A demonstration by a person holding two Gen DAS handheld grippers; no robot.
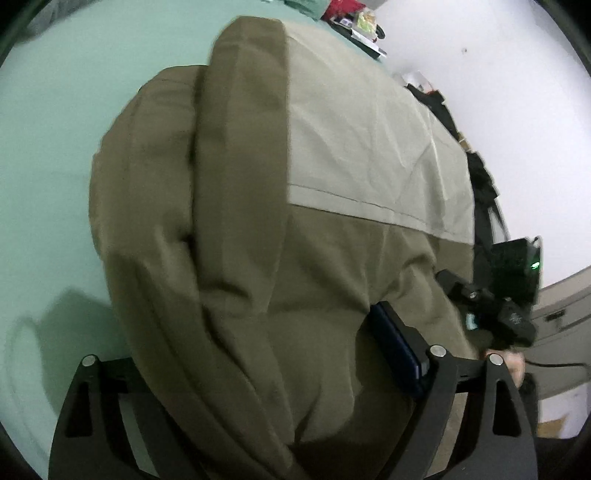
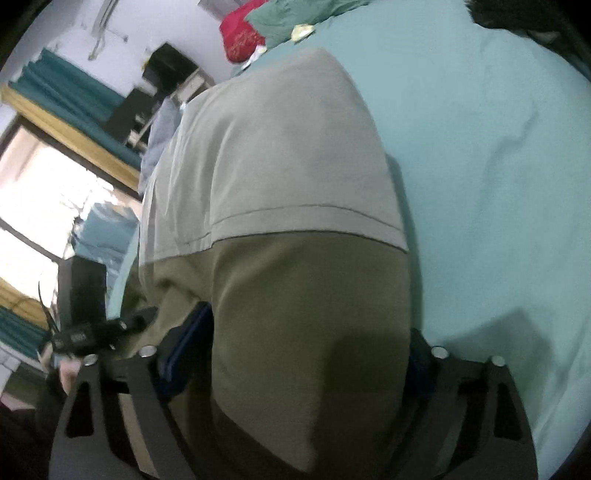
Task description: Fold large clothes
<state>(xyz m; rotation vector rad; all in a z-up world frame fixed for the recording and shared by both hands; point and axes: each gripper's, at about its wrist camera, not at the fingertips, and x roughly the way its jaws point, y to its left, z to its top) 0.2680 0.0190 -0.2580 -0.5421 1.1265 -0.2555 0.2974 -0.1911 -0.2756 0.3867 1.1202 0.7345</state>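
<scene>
Olive-and-beige fabric fills both wrist views: a large two-tone garment lies spread on a bed covered by a pale green sheet. Its olive half lies nearest the cameras and its light beige half runs on toward the far end of the bed, the two joined at a stitched seam. In the left wrist view a long olive fold, perhaps a sleeve, lies along the garment lengthwise.

The left gripper has its jaws spread wide, with the olive cloth bunched up between them. One blue-padded finger shows beside the cloth; the other is hidden under the fabric, so whether the pads press on it cannot be told. The right gripper is also spread wide around a thick fold of the olive part, with a blue pad at one side of the fold and the other pad mostly covered.

Each view shows the other gripper at the near edge of the garment, and part of a hand shows beside it. A red pillow and crumpled green bedding lie at the far end of the bed. Teal curtains hang by a bright window.
</scene>
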